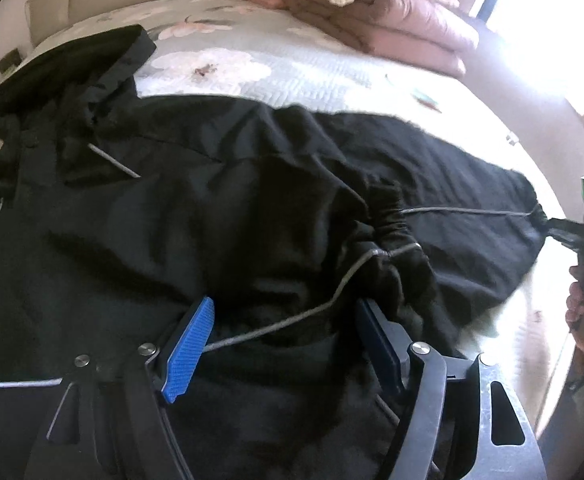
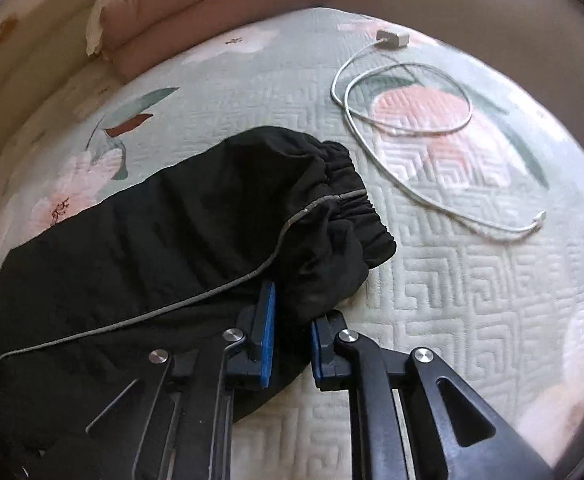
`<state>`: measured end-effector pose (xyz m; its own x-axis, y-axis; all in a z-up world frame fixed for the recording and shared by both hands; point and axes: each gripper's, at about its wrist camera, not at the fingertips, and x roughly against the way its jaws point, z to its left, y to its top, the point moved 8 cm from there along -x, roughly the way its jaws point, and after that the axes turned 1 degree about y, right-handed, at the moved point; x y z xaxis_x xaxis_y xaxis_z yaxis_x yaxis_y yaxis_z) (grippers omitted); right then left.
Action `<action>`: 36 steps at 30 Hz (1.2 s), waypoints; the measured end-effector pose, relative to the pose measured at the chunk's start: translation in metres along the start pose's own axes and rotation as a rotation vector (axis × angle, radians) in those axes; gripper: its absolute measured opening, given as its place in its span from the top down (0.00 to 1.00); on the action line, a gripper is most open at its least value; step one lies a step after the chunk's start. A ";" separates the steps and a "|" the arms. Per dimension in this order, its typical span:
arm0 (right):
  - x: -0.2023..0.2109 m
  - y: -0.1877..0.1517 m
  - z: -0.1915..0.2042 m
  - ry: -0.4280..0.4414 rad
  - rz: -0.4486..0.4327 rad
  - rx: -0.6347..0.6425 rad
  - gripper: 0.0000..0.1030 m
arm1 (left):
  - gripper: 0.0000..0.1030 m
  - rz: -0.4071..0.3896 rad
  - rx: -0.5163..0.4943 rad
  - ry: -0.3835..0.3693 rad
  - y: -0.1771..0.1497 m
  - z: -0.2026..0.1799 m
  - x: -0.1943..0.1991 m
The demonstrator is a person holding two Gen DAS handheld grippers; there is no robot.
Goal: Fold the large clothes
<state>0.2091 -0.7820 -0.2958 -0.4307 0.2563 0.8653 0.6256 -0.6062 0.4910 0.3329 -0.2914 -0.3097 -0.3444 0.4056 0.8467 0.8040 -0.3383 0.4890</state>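
Observation:
A large black jacket (image 1: 140, 216) with thin grey piping lies spread on the bed. One sleeve with a gathered elastic cuff (image 1: 387, 220) lies folded across its body. My left gripper (image 1: 284, 320) hovers open just over the jacket, its blue pads wide apart around the piping. The other sleeve (image 2: 164, 232) stretches out across the quilt, ending in an elastic cuff (image 2: 351, 208). My right gripper (image 2: 292, 320) is shut on that sleeve's edge near the cuff. In the left wrist view, the right gripper (image 1: 559, 232) pinches the sleeve end at the far right.
The bed has a pale green floral quilt (image 2: 471, 300). A white charger with a looped cable (image 2: 407, 104) lies beyond the cuff. Folded pink bedding (image 1: 391, 20) is stacked at the head of the bed. A bright window (image 1: 551, 20) is at the right.

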 end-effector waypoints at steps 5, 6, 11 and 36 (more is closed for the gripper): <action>0.079 0.001 0.066 0.163 -0.116 0.132 0.87 | 0.28 -0.096 0.015 -0.050 -0.002 0.016 0.059; 0.095 -0.002 0.086 0.188 -0.132 0.169 0.87 | 0.28 -0.107 0.021 -0.043 -0.004 0.024 0.072; 0.153 -0.034 0.203 0.285 -0.158 0.398 0.87 | 0.28 -0.164 0.046 -0.017 -0.013 0.059 0.121; 0.068 -0.099 0.276 0.076 0.045 0.529 0.38 | 0.28 -0.192 0.292 0.106 -0.136 0.243 0.217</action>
<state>0.2970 -0.4966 -0.2581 -0.4294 0.1721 0.8866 0.8784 -0.1484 0.4542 0.2665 0.0493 -0.2436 -0.5381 0.3431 0.7699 0.8193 -0.0018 0.5734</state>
